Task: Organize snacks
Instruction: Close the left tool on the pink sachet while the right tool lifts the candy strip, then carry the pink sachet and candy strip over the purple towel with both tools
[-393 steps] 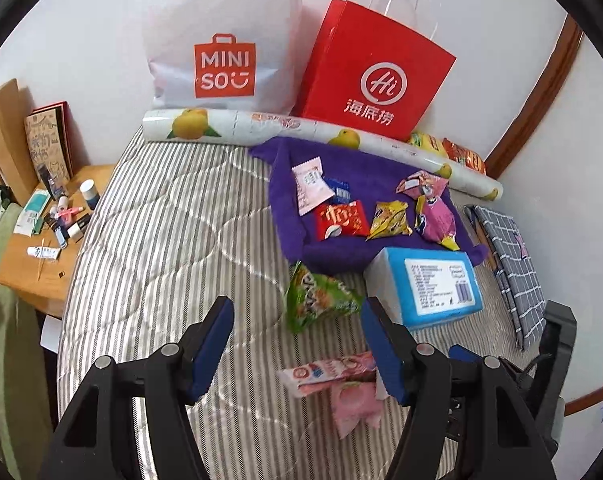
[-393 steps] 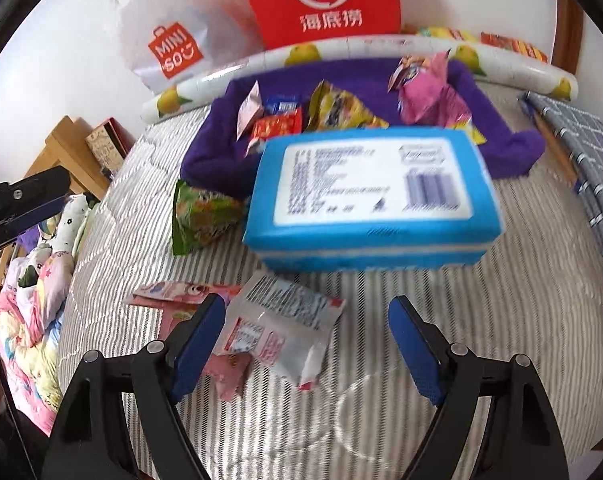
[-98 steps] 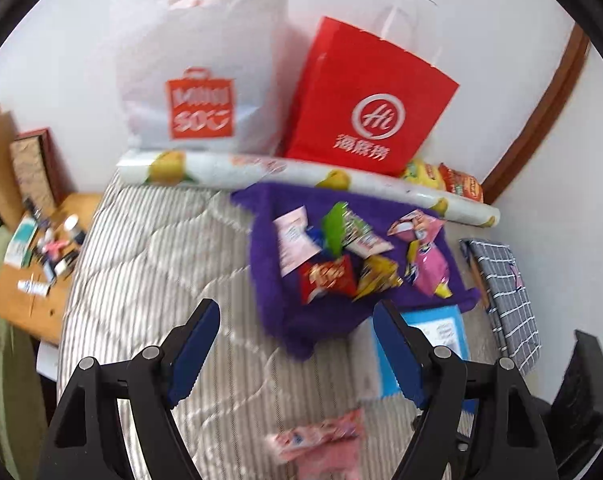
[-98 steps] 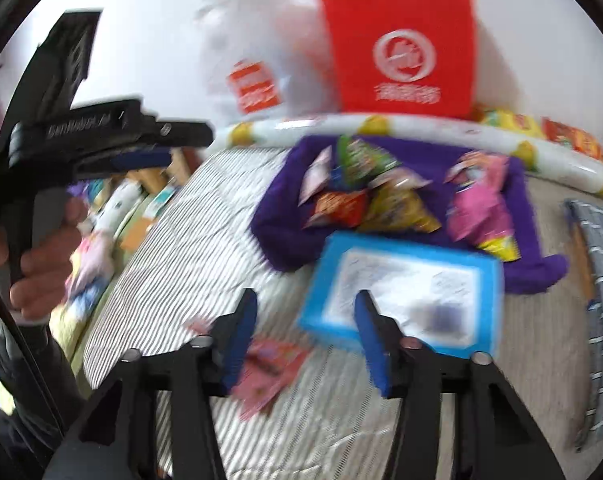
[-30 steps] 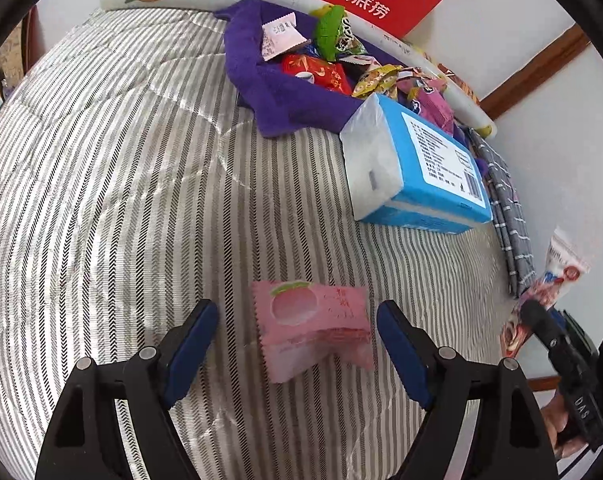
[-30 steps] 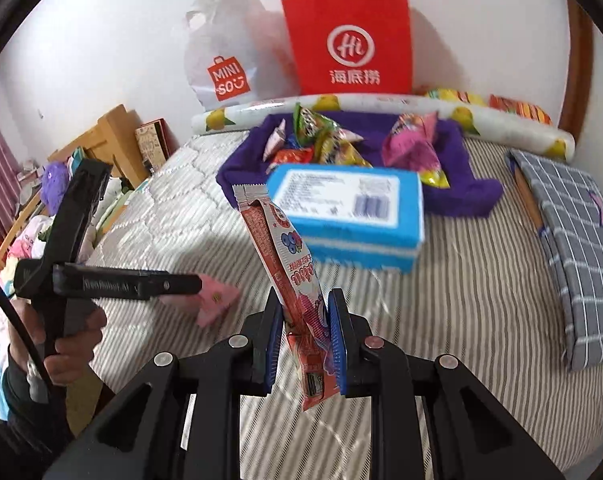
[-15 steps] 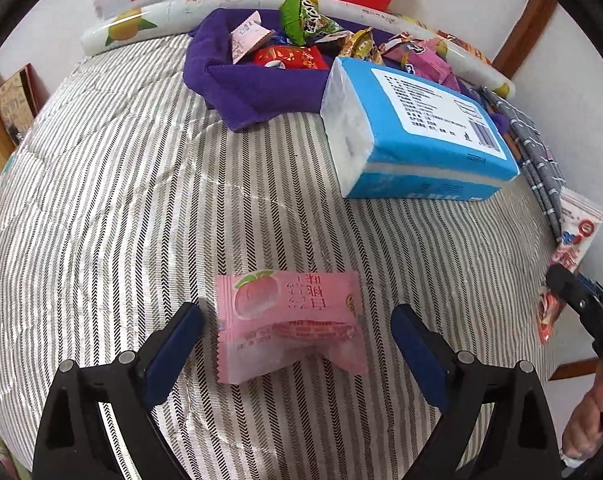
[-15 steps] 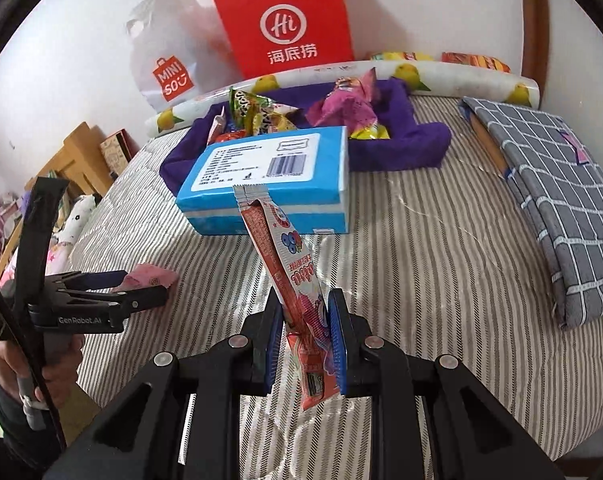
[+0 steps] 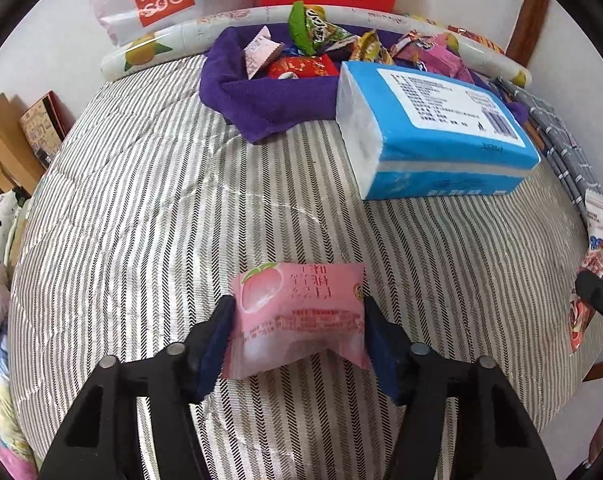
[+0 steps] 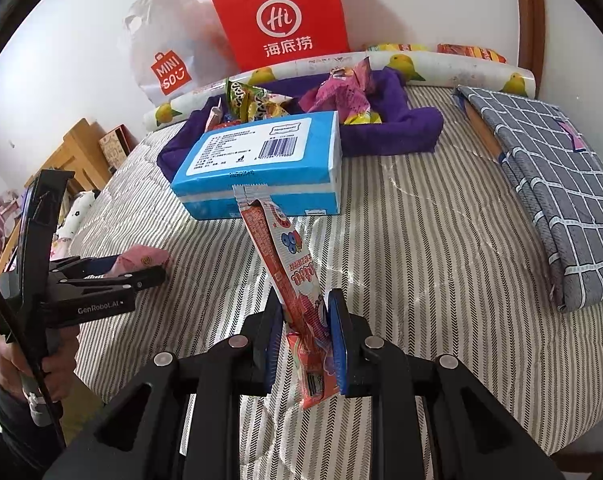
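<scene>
The left gripper [image 9: 297,328] has its jaws closed against both ends of the pink packet [image 9: 299,312], which lies on the striped mattress [image 9: 141,208]. The right gripper [image 10: 305,340] pinches a red sachet [image 10: 289,276] upright. At 12 o'clock sits the blue tissue pack [image 10: 261,160], beyond it snacks on the purple towel [image 9: 257,100].

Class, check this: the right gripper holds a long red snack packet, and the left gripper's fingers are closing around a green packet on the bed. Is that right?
Not quite. The packet between the left gripper fingers is the pink peach packet, not green, as the left wrist view shows. The right gripper does hold the long red snack packet.
</scene>
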{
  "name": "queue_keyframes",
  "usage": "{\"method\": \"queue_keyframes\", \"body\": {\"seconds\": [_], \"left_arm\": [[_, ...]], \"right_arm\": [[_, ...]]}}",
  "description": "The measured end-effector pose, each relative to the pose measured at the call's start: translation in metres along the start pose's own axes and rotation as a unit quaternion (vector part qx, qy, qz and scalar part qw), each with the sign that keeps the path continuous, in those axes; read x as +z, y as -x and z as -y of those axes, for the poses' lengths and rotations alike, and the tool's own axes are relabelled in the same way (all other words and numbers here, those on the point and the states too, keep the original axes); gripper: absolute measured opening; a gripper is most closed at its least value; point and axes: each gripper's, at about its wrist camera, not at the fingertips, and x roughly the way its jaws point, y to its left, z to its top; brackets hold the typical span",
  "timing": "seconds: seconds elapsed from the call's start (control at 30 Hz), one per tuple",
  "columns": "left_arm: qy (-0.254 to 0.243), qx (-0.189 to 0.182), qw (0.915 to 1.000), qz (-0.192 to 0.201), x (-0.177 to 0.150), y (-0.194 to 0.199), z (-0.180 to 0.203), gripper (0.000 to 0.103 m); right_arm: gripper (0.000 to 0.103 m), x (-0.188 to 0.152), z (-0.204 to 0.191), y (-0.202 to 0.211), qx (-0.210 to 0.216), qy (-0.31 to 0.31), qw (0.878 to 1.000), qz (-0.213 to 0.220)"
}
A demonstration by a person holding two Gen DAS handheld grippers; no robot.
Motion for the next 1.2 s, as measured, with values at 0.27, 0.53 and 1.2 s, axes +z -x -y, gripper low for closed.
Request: {"method": "queue_keyframes", "body": {"seconds": [0.27, 0.53, 1.2], "left_arm": [[0.029, -0.051, 0.9982, 0.006, 0.001, 0.016, -0.015, 0.051], [0.03, -0.098, 0.9942, 0.032, 0.009, 0.044, -0.012, 0.051], [0.031, -0.16, 0.984, 0.072, 0.043, 0.077, 0.032, 0.051]], "right_arm": [[0.022, 0.004, 0.0, 0.014, -0.008, -0.002, 1.0, 0.011], [0.022, 0.015, -0.009, 0.03, -0.009, 0.01, 1.0, 0.027], [0.022, 0.056, -0.021, 0.049, 0.017, 0.049, 0.997, 0.049]]}}
